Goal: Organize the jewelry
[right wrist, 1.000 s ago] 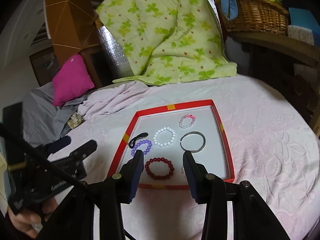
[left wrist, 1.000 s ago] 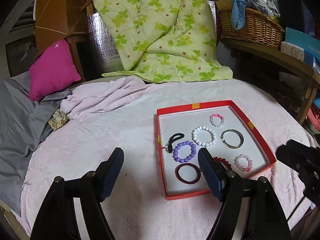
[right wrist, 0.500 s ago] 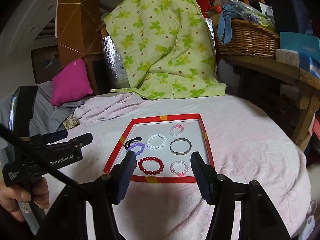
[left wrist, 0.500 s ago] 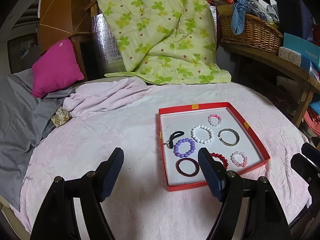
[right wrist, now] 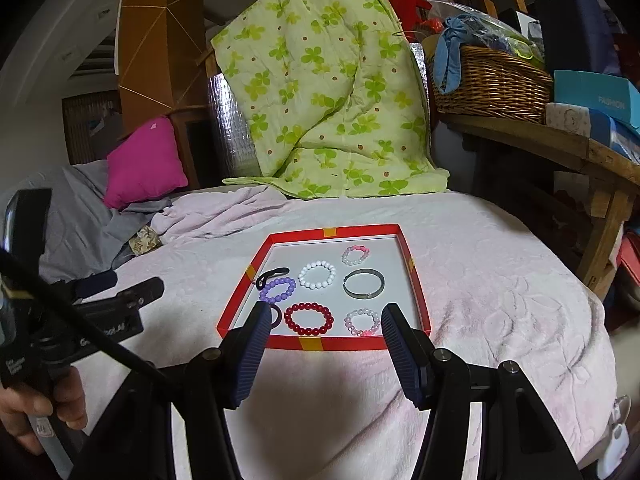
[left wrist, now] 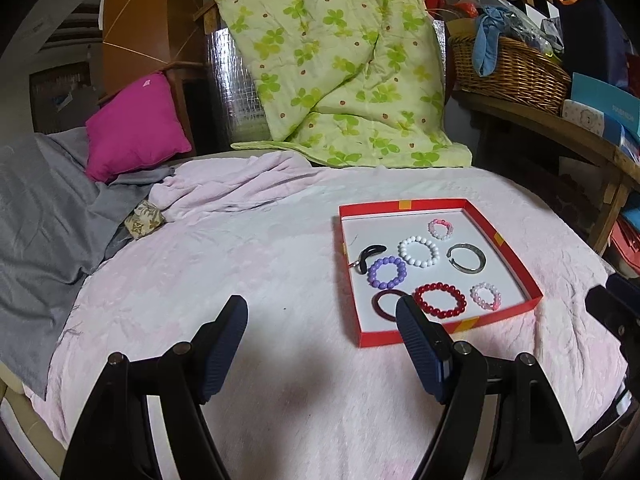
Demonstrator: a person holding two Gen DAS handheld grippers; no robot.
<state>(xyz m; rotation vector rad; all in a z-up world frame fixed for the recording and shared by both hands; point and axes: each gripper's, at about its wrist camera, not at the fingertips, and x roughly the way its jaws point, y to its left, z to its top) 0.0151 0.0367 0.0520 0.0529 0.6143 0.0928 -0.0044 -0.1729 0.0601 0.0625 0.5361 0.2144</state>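
Observation:
A red-rimmed tray (left wrist: 500,240) (right wrist: 412,264) lies on the pink blanket and holds several bracelets: white beads (left wrist: 418,251) (right wrist: 317,275), purple beads (left wrist: 387,273) (right wrist: 278,290), red beads (left wrist: 440,300) (right wrist: 309,318), a grey bangle (left wrist: 466,258) (right wrist: 364,283), two pink bead rings (left wrist: 485,296) (right wrist: 362,322), a dark maroon ring (left wrist: 386,302) and a black clip (left wrist: 370,256). My left gripper (left wrist: 322,316) is open and empty, near the tray's front left. My right gripper (right wrist: 326,324) is open and empty, just before the tray's front rim.
A pink blanket (left wrist: 240,260) covers the round table. A green quilt (left wrist: 340,60), a magenta cushion (left wrist: 134,140) and grey cloth (left wrist: 36,208) lie behind and left. A wicker basket (left wrist: 508,68) sits on a wooden shelf at right. The left gripper's body shows in the right wrist view (right wrist: 100,316).
Both grippers have pulled back and up from the tray. The right gripper's fingers have opened wider. All bracelets stay in place.

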